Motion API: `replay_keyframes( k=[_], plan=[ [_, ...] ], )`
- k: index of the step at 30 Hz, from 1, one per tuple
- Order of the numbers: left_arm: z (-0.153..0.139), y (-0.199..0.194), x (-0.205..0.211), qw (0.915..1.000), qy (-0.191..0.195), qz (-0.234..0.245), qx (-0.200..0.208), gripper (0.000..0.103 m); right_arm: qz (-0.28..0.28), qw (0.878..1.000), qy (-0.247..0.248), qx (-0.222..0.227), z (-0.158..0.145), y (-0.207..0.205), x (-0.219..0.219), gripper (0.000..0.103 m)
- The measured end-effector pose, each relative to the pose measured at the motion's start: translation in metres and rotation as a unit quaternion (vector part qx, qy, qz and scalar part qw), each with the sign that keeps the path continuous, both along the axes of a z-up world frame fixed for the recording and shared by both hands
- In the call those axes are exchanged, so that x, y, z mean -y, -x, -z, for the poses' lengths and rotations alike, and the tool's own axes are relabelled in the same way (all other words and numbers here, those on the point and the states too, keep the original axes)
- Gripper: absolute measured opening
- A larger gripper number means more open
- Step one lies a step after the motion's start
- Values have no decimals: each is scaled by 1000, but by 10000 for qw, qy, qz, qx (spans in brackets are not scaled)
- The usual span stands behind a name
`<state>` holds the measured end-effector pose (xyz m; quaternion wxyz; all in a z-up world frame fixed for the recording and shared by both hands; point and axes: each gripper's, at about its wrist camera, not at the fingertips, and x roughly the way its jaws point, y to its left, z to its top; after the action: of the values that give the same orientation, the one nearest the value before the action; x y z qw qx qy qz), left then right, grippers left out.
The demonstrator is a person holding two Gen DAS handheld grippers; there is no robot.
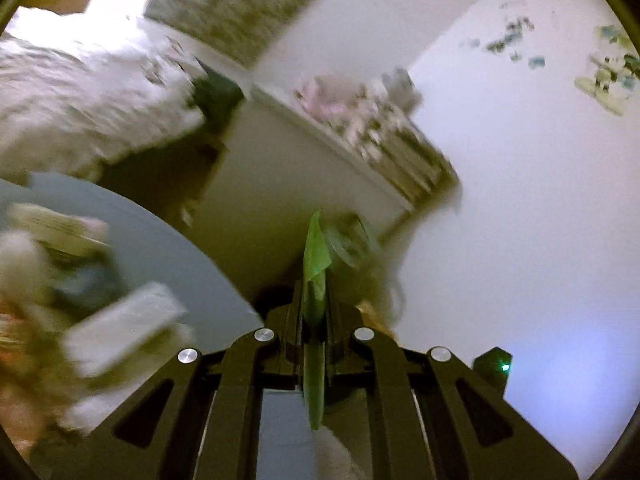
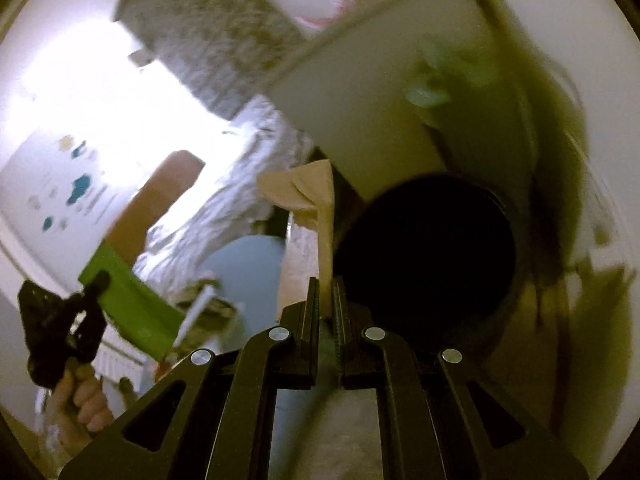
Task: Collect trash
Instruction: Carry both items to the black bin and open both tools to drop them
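Pinched edge-on between closed jaws, a green paper scrap point(image 1: 316, 264) is held by the left gripper point(image 1: 314, 312), while a beige paper scrap point(image 2: 316, 200) is clamped upright in the right gripper point(image 2: 326, 292). Both pieces seem to be carried as trash toward the dark bin opening point(image 2: 432, 248), which is seen just beyond the beige scrap. The left gripper is raised off to the side by a hand point(image 2: 86, 400), tilted, over a grey round table point(image 1: 160, 240).
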<state>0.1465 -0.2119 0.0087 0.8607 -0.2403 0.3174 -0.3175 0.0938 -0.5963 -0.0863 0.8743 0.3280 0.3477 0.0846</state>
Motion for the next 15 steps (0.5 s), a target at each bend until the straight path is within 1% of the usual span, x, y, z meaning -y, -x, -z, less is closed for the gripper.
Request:
replay_keyframes(
  k=[1, 4, 8, 9, 13, 15],
  plan=[
    [9, -10, 21, 9998, -40, 187, -79, 9, 55, 9999, -30, -90, 11, 1, 3, 7],
    [29, -29, 66, 9981, -164, 552, -217, 9, 195, 9991, -117, -347, 41, 3, 10, 7],
    [54, -47, 107, 9949, -374, 851, -387, 9, 332, 9977, -273, -524, 71, 7, 18, 7],
    [59, -50, 113, 9941, -419, 896, -434, 9, 350, 9974, -306, -559, 78, 8, 19, 7],
    [79, -61, 137, 9907, -717, 1024, -541, 9, 376, 9964, -403, -652, 87, 2, 19, 7],
    [89, -66, 142, 9892, -813, 1030, -653, 9, 387, 9960, -430, -687, 93, 1, 18, 7]
  ],
)
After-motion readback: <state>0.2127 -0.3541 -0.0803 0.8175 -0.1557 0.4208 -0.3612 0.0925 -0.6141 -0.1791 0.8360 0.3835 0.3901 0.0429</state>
